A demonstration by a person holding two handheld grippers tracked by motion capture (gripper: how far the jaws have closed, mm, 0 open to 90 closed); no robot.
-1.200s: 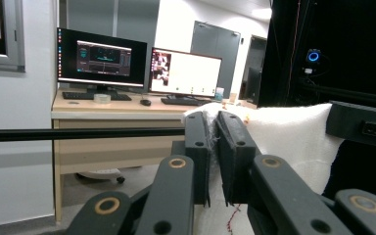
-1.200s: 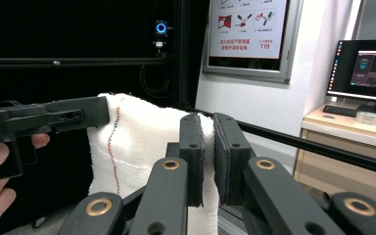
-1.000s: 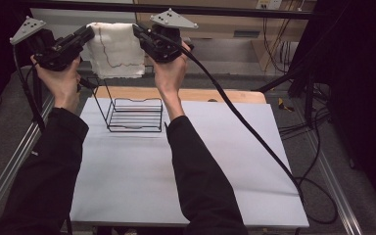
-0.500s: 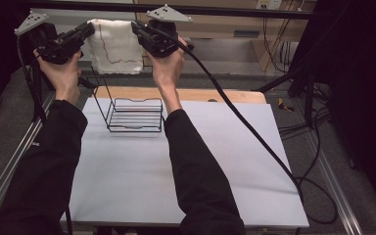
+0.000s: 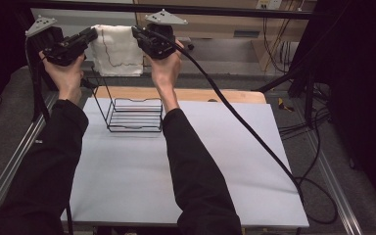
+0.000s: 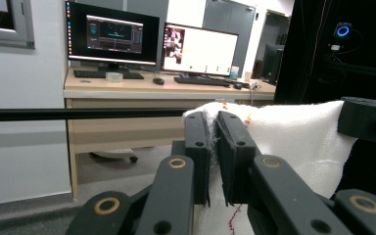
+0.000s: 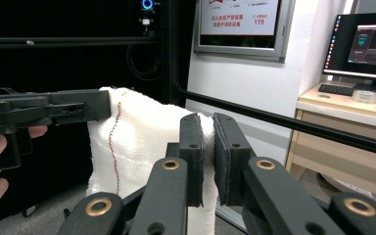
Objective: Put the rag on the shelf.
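A white cloth (image 5: 116, 49) with a thin red stitched line hangs stretched between my two grippers, high over the far edge of the table. My left gripper (image 5: 93, 34) is shut on its left top corner, and the cloth (image 6: 293, 137) is pinched between the jaws of this gripper (image 6: 213, 122). My right gripper (image 5: 137, 32) is shut on the right top corner, with cloth (image 7: 142, 132) between the jaws of that gripper (image 7: 206, 122). A black wire basket (image 5: 134, 116) stands on the table below and slightly nearer than the cloth.
The white table (image 5: 225, 161) stretches toward the person, with a wooden board (image 5: 215, 94) along its far edge. A black horizontal bar (image 5: 225, 11) crosses behind the grippers. The right gripper's cable (image 5: 254, 137) trails over the table to the right. A desk with monitors (image 6: 152, 44) stands beyond.
Both hands have carried the stretched cloth a little farther from the person. Both grips are unchanged.
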